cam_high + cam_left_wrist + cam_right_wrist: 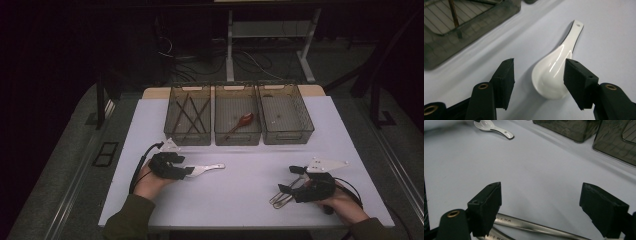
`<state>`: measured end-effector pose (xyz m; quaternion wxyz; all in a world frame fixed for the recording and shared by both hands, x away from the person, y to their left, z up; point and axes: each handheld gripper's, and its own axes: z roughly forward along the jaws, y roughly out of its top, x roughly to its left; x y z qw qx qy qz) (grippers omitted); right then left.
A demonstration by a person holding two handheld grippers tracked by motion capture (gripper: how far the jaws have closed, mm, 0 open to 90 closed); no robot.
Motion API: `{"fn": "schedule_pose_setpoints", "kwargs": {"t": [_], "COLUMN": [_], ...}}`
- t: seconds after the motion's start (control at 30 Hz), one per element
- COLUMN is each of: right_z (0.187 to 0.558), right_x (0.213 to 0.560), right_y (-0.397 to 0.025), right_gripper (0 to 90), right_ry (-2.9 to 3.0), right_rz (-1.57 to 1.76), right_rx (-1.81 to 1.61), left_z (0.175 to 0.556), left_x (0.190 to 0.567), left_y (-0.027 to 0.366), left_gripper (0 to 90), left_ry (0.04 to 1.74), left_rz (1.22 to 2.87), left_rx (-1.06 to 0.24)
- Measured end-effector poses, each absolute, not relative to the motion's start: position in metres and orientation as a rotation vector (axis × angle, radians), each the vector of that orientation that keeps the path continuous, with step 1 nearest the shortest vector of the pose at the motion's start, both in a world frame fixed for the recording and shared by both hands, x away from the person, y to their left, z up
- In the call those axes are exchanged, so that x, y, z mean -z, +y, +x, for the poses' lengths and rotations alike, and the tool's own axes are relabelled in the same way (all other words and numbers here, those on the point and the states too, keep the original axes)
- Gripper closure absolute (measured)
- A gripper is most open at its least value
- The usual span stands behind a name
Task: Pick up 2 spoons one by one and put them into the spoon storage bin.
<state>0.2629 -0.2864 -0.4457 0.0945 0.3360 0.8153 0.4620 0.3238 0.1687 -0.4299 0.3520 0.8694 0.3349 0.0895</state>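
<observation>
While bracketed, the spoon [556, 72] points handle away.

left hand-held gripper [189, 171]: jaws apart, low | right hand-held gripper [290, 180]: jaws apart, low

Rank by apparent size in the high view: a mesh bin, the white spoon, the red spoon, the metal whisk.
1. Mesh bin, clearly largest; the three bins look alike.
2. White spoon and metal whisk: similar visible length, both partly covered by grippers, so unranked.
3. Red spoon: looks smallest, though it lies farther from the camera.
</observation>
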Motion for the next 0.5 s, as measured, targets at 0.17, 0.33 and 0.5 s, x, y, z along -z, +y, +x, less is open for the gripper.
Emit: {"fn": "schedule_pose_setpoints", "kwargs": {"t": [0.17, 0.33, 0.5], "right_z": [0.2629, 0.2627, 0.2626], "right_x": [0.446, 0.4458, 0.4457], "right_y": [-0.2856, -0.2854, -0.2854], "right_gripper": [17.4, 17.4, 17.3], "right_ry": [2.419, 2.42, 2.421], "right_rz": [0.994, 0.991, 0.99], "right_rx": [-1.367, -1.365, -1.368], "left_z": [0.3233, 0.3231, 0.3223], "left_x": [0.434, 0.437, 0.4393], "left_y": [0.1662, 0.1625, 0.1594], "left_gripper": [40.1, 40.1, 41.3], "left_ry": [0.862, 0.845, 0.818], "left_rz": [2.263, 2.292, 2.322], "left_rx": [-0.224, -0.217, -0.193]}}
